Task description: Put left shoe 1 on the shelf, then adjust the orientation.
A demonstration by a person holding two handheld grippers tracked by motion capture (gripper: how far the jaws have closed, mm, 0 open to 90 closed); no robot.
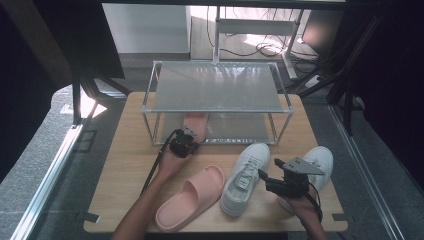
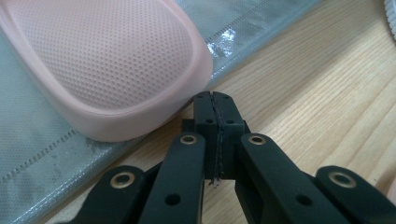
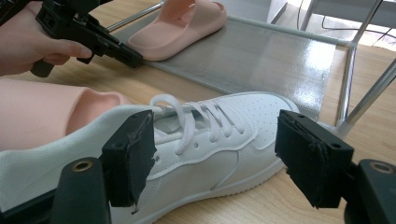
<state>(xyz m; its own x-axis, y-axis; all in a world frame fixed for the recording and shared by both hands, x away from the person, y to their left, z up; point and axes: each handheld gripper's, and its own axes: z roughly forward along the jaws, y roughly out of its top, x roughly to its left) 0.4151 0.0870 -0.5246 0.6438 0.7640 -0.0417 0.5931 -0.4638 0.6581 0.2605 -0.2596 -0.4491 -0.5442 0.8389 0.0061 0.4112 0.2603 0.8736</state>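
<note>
Pink slipper number one (image 1: 195, 122) sits on the rack's (image 1: 217, 107) bottom shelf, so that part looks done. From above, its twin (image 1: 192, 197) and two white sneakers, one (image 1: 245, 177) near the middle and one (image 1: 315, 167) at the right, wait on the desk (image 1: 125, 170). Your left gripper (image 2: 215, 109) has its fingers pressed together on nothing, just beside the slipper's heel. Your right gripper (image 3: 215, 158) has its fingers spread wide around the near sneaker (not squeezing yet). You likely lift that one next.
</note>
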